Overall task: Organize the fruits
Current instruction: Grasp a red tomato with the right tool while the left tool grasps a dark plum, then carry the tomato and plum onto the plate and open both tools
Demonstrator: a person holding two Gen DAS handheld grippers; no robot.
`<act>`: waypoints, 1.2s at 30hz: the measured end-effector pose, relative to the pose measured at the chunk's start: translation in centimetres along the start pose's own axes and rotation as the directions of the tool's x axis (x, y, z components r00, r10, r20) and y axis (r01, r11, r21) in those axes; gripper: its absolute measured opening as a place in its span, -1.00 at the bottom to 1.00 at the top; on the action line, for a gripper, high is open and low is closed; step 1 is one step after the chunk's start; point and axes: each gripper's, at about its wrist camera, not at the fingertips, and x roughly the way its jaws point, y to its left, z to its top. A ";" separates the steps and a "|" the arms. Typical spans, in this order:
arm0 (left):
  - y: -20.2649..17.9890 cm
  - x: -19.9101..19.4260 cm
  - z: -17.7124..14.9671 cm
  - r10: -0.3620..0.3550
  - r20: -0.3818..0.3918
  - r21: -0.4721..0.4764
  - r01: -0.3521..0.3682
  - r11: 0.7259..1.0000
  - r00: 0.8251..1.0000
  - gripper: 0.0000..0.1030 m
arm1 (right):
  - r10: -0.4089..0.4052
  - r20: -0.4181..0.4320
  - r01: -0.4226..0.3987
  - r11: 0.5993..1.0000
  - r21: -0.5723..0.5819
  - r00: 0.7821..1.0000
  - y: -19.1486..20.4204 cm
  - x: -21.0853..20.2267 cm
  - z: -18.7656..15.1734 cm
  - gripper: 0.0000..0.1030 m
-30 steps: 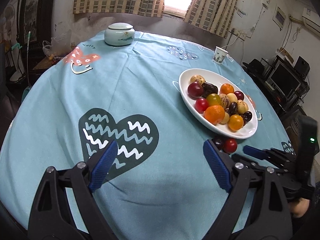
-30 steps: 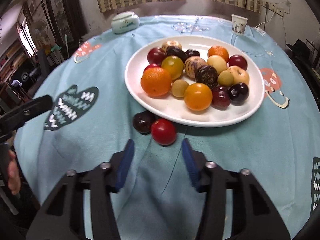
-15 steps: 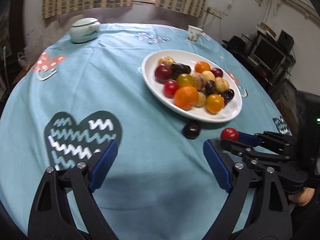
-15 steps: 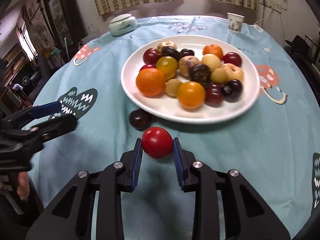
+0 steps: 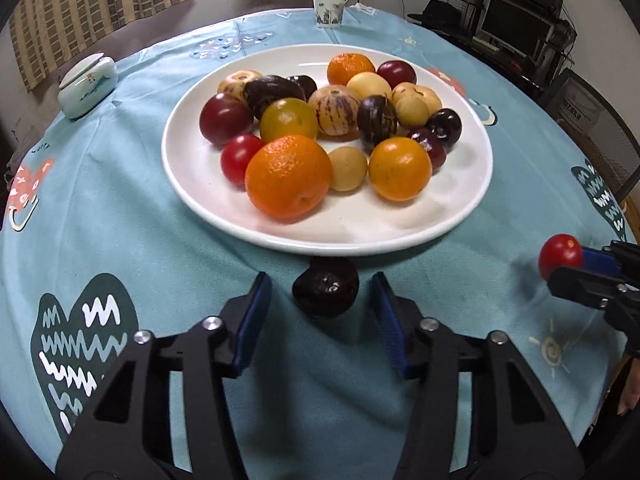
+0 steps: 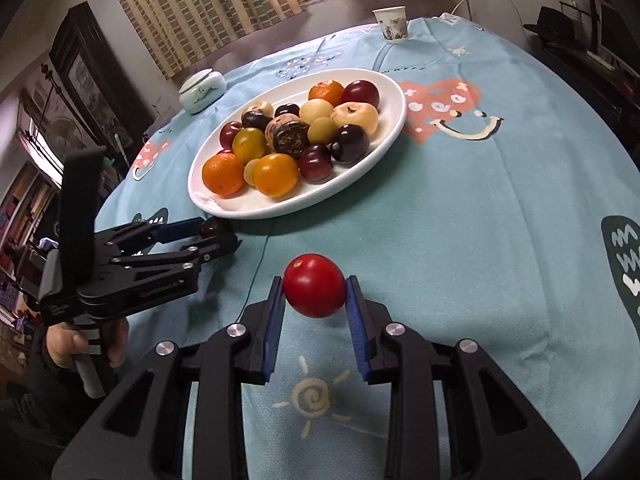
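The right gripper [image 6: 315, 292] clamps the red tomato [image 6: 314, 285]; the left gripper [image 5: 320, 292] (jaws just closing) flanks the dark plum [image 5: 325, 292], untouched.

Red tomato [image 6: 314, 290] lifted; dark plum [image 5: 325, 292] beside heaped plate [image 5: 192, 192].

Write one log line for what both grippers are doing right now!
left hand-held gripper: closing around plum, pads not touching | right hand-held gripper: shut on tomato | plate: full
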 end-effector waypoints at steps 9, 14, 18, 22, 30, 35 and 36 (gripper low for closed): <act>-0.2 -1.3 -0.6 -0.053 0.027 -0.016 0.053 0.998 0.998 -0.40 | 0.023 0.004 -0.023 1.000 -0.001 1.000 0.6 -0.5 0.1 -0.40; -0.4 -4.5 -2.1 -0.097 0.070 -0.050 0.100 0.994 0.993 -0.40 | 0.022 0.011 -0.022 1.000 -0.017 1.000 1.4 -1.0 0.0 -0.40; -0.9 -6.5 -3.1 -0.128 0.093 -0.053 0.134 0.990 0.987 -0.41 | 0.024 0.008 -0.024 0.999 -0.030 1.000 2.2 -1.2 -0.3 -0.40; -0.8 -8.1 -2.9 -0.140 0.116 -0.050 0.147 0.988 0.983 -0.41 | 0.024 0.005 -0.024 0.999 -0.042 1.000 2.7 -1.2 -0.4 -0.40; 1.2 -8.4 2.5 -0.077 0.166 -0.089 0.092 0.992 0.983 -0.40 | 0.010 0.013 -0.009 0.997 -0.074 1.000 3.1 -0.7 2.7 -0.40; 2.2 -5.9 8.2 -0.046 0.151 -0.126 0.065 0.990 0.988 -0.40 | -0.053 0.017 0.055 0.993 -0.105 0.998 3.0 1.7 7.6 -0.40; 2.5 -5.2 9.7 -0.041 0.143 -0.139 0.061 0.988 0.989 -0.40 | -0.067 0.014 0.068 0.991 -0.113 0.998 3.1 2.3 8.7 -0.40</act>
